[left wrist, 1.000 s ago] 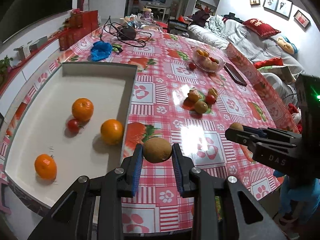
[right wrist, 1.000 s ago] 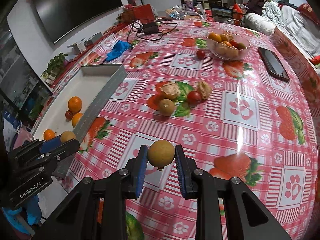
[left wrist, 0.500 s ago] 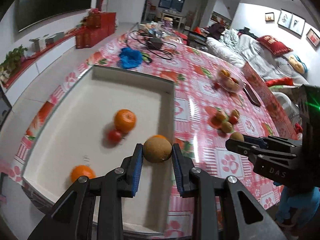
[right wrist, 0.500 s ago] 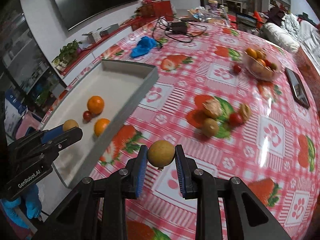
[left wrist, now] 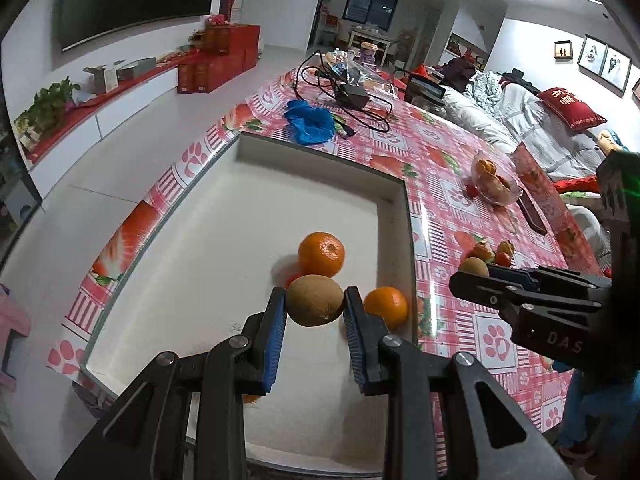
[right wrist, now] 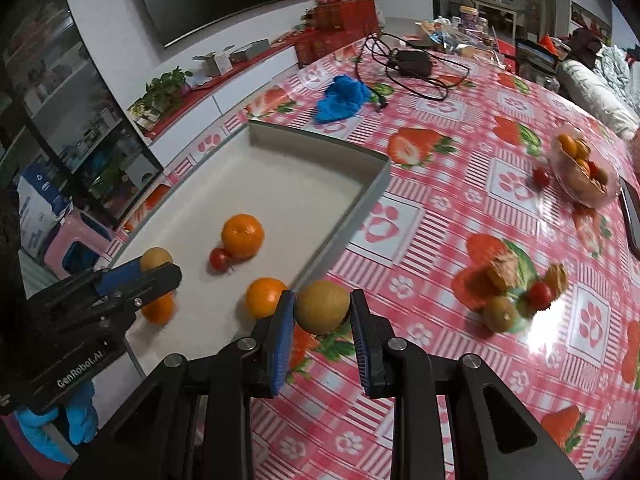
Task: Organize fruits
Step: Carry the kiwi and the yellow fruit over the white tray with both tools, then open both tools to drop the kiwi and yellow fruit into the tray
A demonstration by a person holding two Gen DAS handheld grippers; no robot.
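Note:
My left gripper (left wrist: 315, 307) is shut on a brown kiwi (left wrist: 315, 300) and holds it above the white tray (left wrist: 224, 216). The tray holds oranges (left wrist: 321, 253) (left wrist: 386, 306) and a small tomato, partly hidden behind the kiwi. My right gripper (right wrist: 322, 309) is shut on a second brown kiwi (right wrist: 322, 306), above the tablecloth just right of the tray's wall (right wrist: 352, 216). The left gripper also shows in the right wrist view (right wrist: 158, 270), over the tray. A small pile of fruit (right wrist: 516, 288) lies on the cloth to the right.
A glass bowl of fruit (right wrist: 582, 170) stands at the back right with a loose tomato (right wrist: 541, 178) beside it and a dark phone (right wrist: 632, 216) next to it. A blue glove (right wrist: 342, 96) and a black charger with cables (right wrist: 412, 65) lie beyond the tray.
Both grippers have moved left with their kiwis. The left one went from over the cloth to over the tray. The right one came up to the tray's right wall.

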